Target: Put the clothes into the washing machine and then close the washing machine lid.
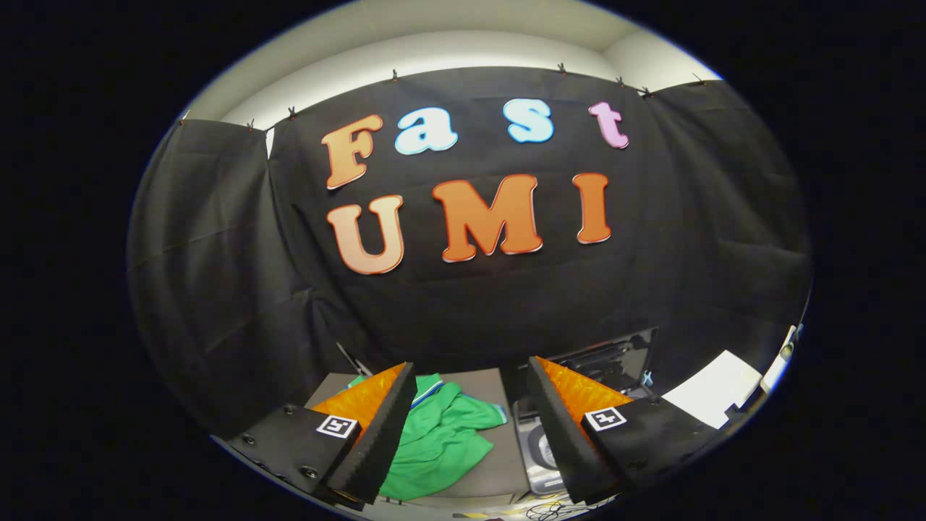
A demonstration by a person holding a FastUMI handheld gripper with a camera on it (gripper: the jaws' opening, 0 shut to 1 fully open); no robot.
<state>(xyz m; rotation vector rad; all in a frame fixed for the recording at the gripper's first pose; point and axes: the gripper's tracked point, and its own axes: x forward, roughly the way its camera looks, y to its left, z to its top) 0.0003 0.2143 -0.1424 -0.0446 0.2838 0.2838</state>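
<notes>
gripper (470, 376): mine, fingers spread wide apart, nothing between the pads, not touching anything. I'm holding it up above the tabletop, pointed fwd at the booth's black cloth wall.
fingers (387, 427): both show low in the gripper view, each w/ a small square marker tag on its base.
clothes (441, 441): green garment w/ a bit of white-and-blue trim near the collar end, crumpled in a loose heap on the tabletop. Sits below and between my fingers, closer to the left one; that finger covers part of its left side. No contact w/ gripper.
tabletop (499, 463): grey surface, garment lies on its left part, bare patch to the right of the cloth.
washing machine (539, 441): small, grey/silver, just right of the garment, mostly hidden behind my right finger. Can't tell for sure how the lid stands; a dark glossy panel (615, 358) rises behind it, beyond the right finger.
white sheet (712, 387): flat, off to the right, well apart from the clothes.
cables (550, 509): thin tangle at the near edge, under the fingers.
</notes>
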